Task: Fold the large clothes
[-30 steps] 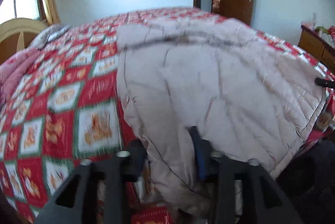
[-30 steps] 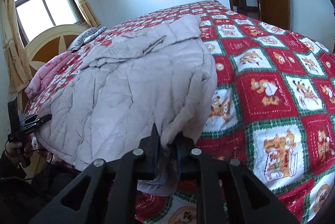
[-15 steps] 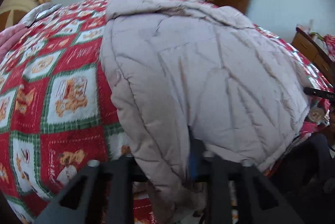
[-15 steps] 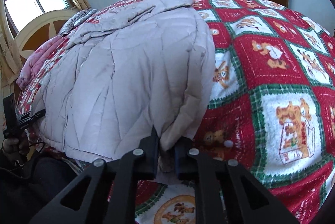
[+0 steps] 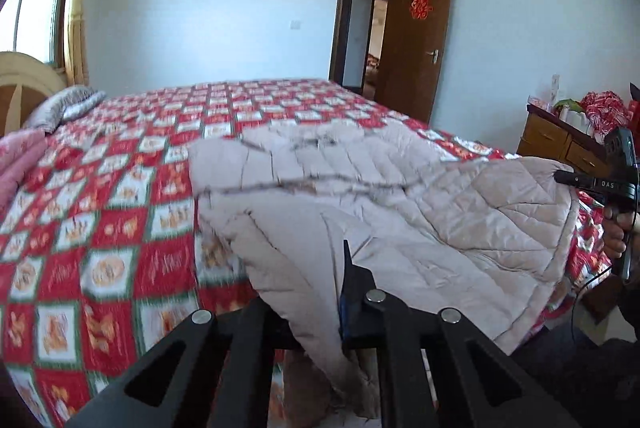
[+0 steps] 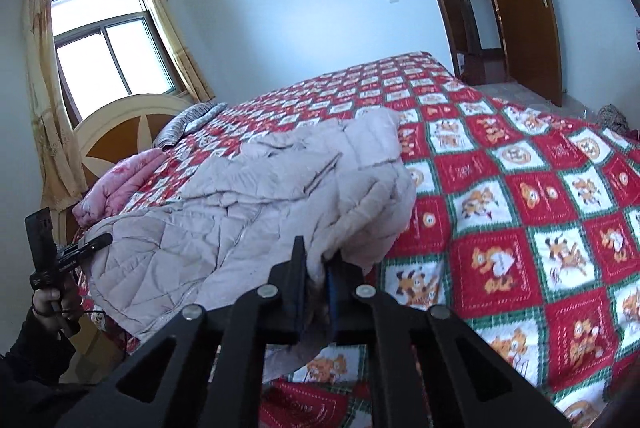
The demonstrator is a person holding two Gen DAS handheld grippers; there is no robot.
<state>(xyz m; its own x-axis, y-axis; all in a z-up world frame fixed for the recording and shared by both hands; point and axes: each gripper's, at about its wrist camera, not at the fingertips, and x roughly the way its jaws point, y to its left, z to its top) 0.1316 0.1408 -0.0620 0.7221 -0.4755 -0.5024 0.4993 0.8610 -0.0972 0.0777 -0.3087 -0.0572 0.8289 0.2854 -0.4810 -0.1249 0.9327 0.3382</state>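
The pale beige quilted down coat lay spread across the near half of the bed, on the red, white and green checked bedspread with bear motifs. Its far portion rested flat on the spread; its near hem was lifted at two corners.

The left gripper was clamped on one hem corner — cloth filled the gap between its black fingers and hung down below them. The right gripper was likewise closed on the opposite hem corner, with a bunched fold of coat pinched between its fingers.

Each wrist view showed the other handheld unit at the frame edge, touching the coat's edge.

A pink folded blanket and a grey striped pillow lay beside the cream and brown wooden headboard. The brown wooden door stood open — well apart from the bed.
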